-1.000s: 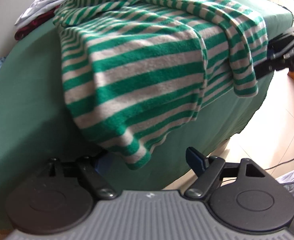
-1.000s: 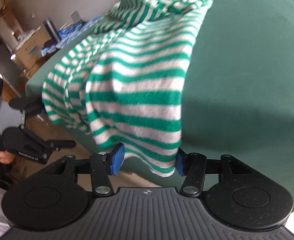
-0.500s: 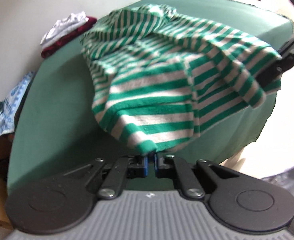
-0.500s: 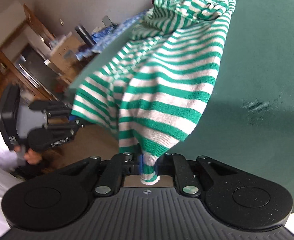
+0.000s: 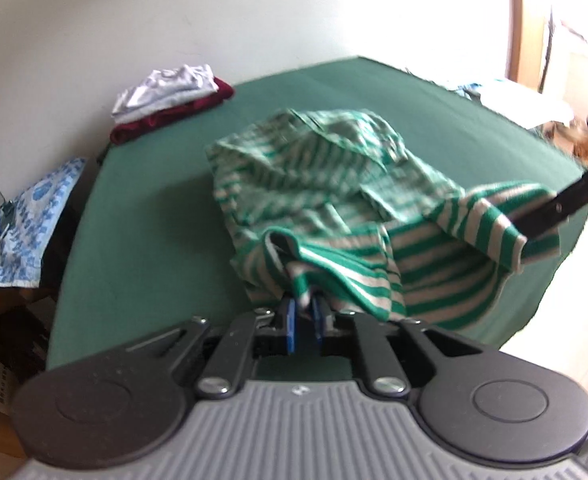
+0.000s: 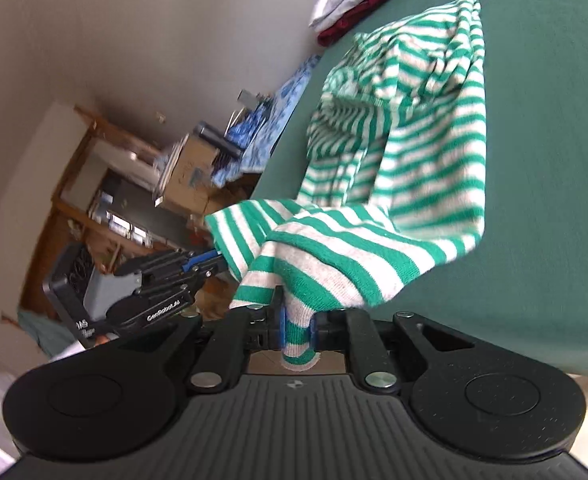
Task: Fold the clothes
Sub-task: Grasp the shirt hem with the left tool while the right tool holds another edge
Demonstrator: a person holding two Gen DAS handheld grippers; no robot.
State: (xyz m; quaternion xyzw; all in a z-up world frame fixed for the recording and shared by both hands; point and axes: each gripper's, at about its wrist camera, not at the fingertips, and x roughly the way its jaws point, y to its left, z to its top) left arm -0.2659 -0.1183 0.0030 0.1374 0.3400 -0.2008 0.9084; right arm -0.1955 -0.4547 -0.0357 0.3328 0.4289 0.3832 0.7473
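Fabric is pinched in both tools: my left gripper (image 5: 302,314), jaws opening a bit w/ cloth between, and right gripper (image 6: 297,330) each grip the striped sweater (image 6: 406,152). It hangs btwn them, rest on green table (image 5: 141,248). Far back, folded stack (image 5: 169,100).

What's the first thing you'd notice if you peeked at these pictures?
The green-and-white striped sweater, half lifted off the green table cover. The left gripper and the right gripper each pinch an edge of it, near the table's front. Far back by the wall sits a small stack of folded clothes.
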